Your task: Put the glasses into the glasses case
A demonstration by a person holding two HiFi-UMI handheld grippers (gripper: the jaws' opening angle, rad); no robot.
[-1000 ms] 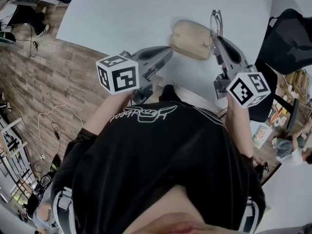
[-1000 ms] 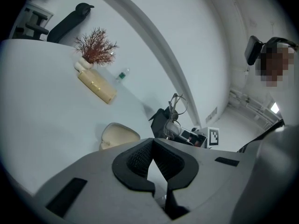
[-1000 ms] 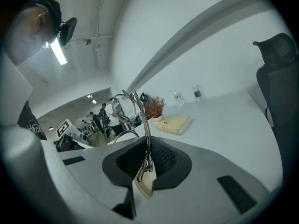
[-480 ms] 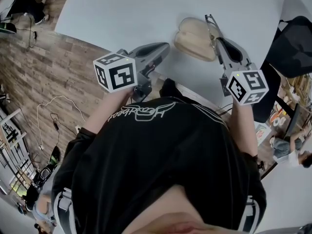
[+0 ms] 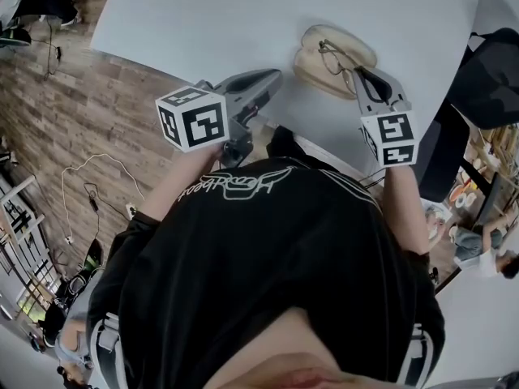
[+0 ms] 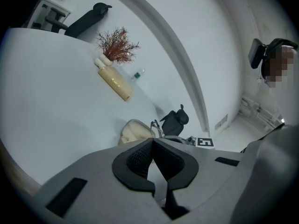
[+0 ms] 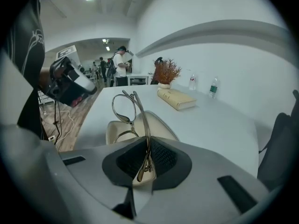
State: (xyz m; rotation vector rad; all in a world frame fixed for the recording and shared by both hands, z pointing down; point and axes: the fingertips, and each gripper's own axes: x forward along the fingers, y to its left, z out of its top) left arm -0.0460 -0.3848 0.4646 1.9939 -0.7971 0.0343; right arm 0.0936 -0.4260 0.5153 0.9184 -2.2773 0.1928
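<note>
White table (image 5: 203, 23) in front of me carries the open glasses case (image 5: 312, 70). My right gripper (image 5: 357, 75) is clamped on the folded glasses (image 5: 332, 57) at their temple ends. Their long axis runs along my jaws, lenses pointing away from me over the case. My left gripper (image 5: 272, 75) hangs closed and empty near the table edge.

In the head view the glasses case (image 5: 308, 71) lay on the table (image 5: 243, 14), upper right of centre; the glasses (image 5: 334, 57) sat over the case, their arms between the jaws of the right gripper (image 5: 358, 74), just below it in frame; the left gripper (image 5: 274, 78) lay left of the case, apart from it; in the right gripper view a book (image 7: 176, 99) lay behind the case, a plant (image 7: 166, 72) behind the book, two bottles (image 7: 192, 82) to the plant's right.
</note>
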